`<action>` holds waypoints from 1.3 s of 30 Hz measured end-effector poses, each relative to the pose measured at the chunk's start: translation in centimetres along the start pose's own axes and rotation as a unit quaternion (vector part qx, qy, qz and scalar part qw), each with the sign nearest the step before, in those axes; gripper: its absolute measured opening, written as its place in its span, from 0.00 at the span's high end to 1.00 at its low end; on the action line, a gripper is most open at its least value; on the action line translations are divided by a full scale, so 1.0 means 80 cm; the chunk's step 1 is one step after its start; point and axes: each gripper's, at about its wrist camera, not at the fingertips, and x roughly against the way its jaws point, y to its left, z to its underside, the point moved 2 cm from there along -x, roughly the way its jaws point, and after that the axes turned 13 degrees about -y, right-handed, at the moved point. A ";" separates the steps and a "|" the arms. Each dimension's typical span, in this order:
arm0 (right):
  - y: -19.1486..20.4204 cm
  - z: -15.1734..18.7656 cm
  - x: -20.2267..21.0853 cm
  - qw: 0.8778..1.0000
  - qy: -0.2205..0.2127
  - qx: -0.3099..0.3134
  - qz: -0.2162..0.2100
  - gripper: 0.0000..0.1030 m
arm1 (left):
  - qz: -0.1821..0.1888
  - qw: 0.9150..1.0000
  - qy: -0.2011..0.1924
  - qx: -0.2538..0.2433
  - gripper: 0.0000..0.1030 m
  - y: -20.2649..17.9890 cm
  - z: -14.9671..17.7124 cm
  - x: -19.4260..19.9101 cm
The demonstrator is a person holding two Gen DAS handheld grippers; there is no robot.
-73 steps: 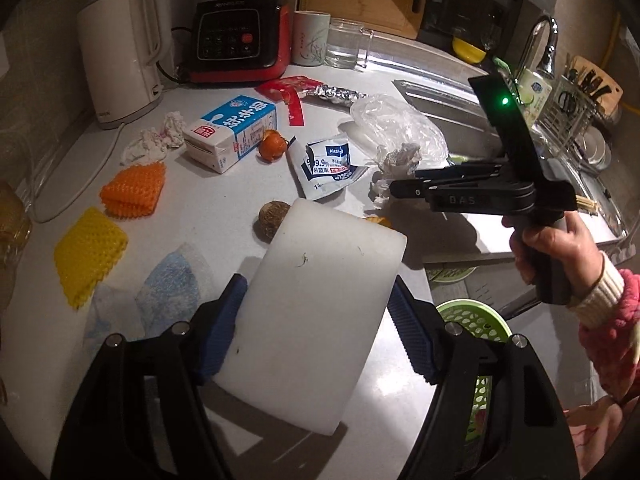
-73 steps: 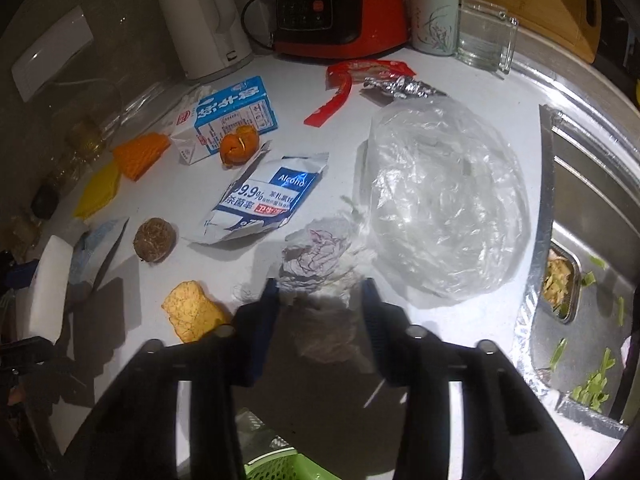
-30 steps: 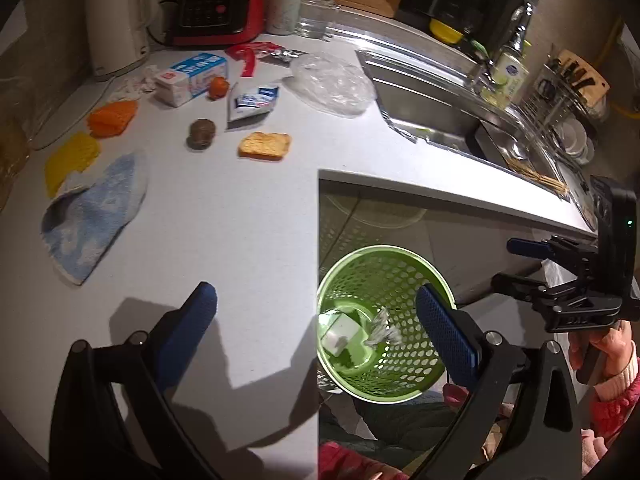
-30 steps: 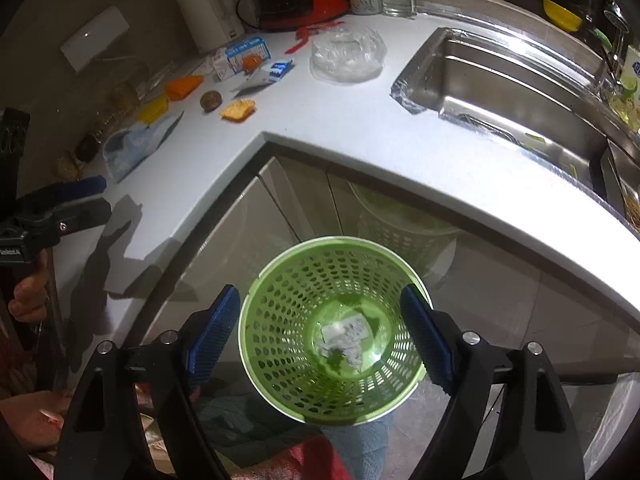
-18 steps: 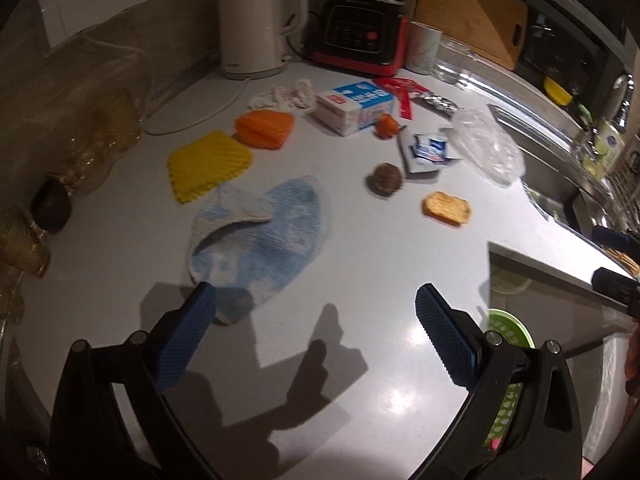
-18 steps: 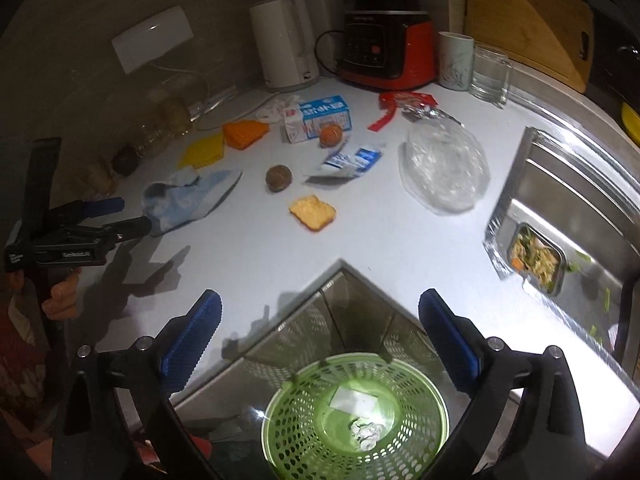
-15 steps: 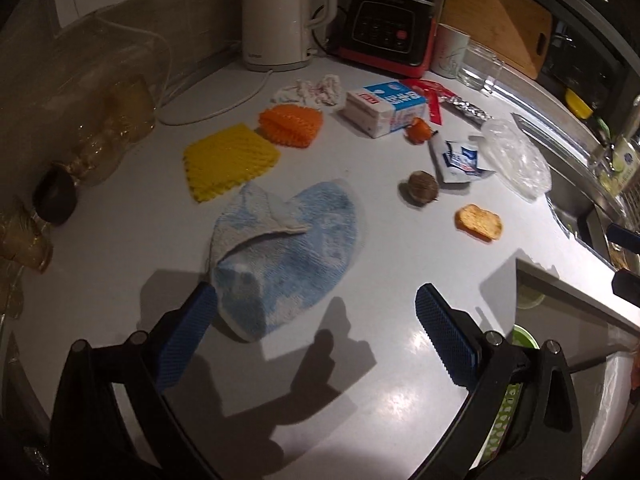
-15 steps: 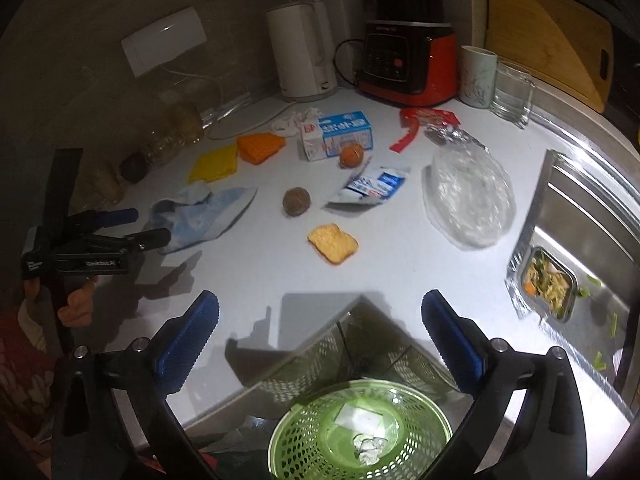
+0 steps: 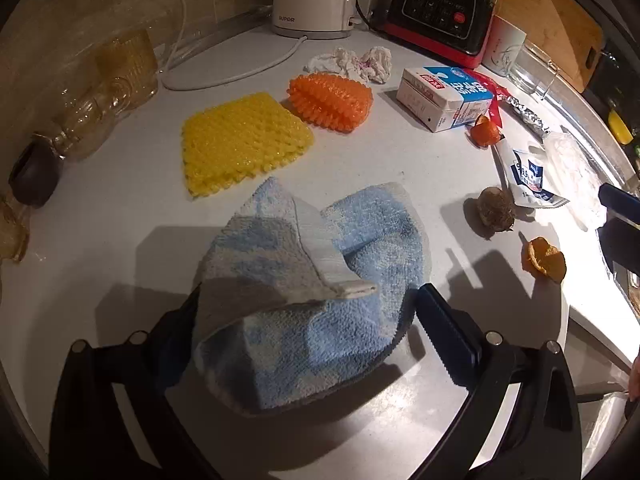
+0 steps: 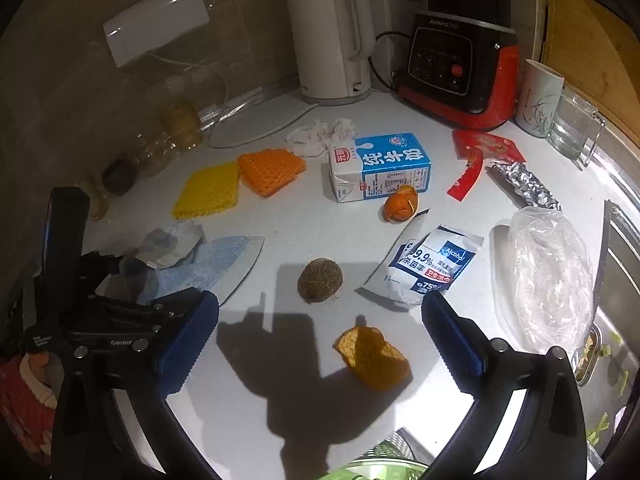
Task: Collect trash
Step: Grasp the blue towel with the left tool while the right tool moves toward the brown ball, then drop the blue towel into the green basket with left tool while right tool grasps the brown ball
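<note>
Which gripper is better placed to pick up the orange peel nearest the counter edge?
Right gripper: open, with the orange peel lying just ahead between its fingers. The left gripper straddles the blue cloth.

Left gripper point(image 9: 308, 332): jaws wide, straddling the cloth point(image 9: 316, 280)
Counter point(image 9: 120, 208): yellow pad point(image 9: 244, 142), orange pad point(image 9: 330, 102), carton point(image 9: 444, 98), peel point(image 9: 544, 260)
</note>
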 end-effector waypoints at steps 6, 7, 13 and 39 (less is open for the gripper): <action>-0.013 0.004 -0.040 1.000 0.020 -0.023 -0.002 0.02 | -0.013 1.000 0.006 0.003 0.07 -0.006 0.002 -0.010; -0.014 0.005 -0.044 0.999 0.021 -0.025 -0.003 0.02 | -0.015 1.000 0.008 0.007 0.08 -0.006 0.003 -0.012; -0.016 0.009 -0.063 0.999 0.029 -0.033 -0.005 0.02 | -0.035 0.999 0.010 0.006 0.39 -0.009 0.005 -0.012; -0.002 0.019 -0.107 0.997 0.067 0.006 0.027 0.66 | 0.008 0.998 -0.045 0.048 0.87 0.008 -0.006 0.084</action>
